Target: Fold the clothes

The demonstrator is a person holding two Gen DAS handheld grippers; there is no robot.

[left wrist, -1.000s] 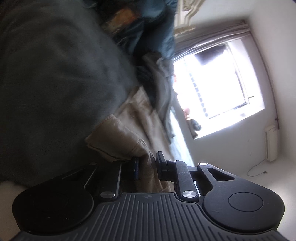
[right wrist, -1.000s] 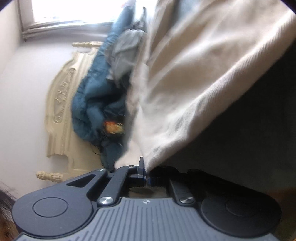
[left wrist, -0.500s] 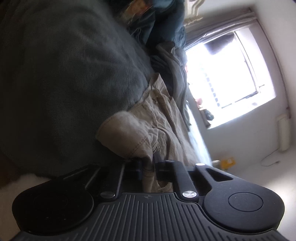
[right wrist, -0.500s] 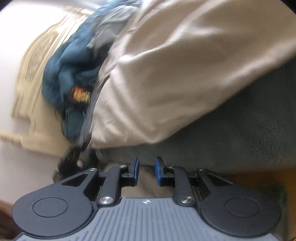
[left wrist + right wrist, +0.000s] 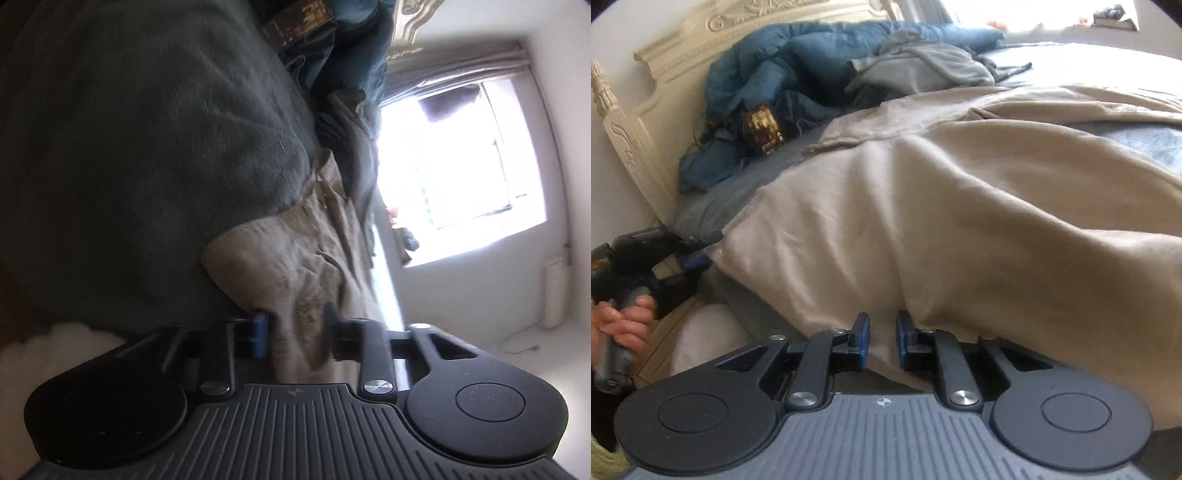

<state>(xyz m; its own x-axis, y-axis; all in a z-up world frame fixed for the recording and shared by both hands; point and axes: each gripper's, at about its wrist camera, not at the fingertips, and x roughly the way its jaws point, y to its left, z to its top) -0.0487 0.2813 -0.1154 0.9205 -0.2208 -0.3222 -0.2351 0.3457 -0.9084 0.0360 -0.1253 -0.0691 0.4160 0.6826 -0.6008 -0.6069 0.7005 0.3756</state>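
Trousers: the beige trousers (image 5: 960,221) lie spread over the grey blanket (image 5: 147,147), filling the centre and right of the right wrist view; laid flat, likely so a fold can be made.
Left tool: the left gripper (image 5: 295,332), low centre of its own view, has its jaws opening with a bunched end of the trousers between them; it looks to be letting that end down at the blanket's edge.
Right tool: the right gripper (image 5: 882,339), bottom centre of its view, has its jaws closing with a gap left, and the near hem lies between them, not yet pinched as far as I can tell.
Hand: a hand (image 5: 620,325) at the left edge grips the left tool's handle.
Background: a blue duvet (image 5: 812,66) is heaped against the headboard (image 5: 665,55), upper left, clear of the folding area.
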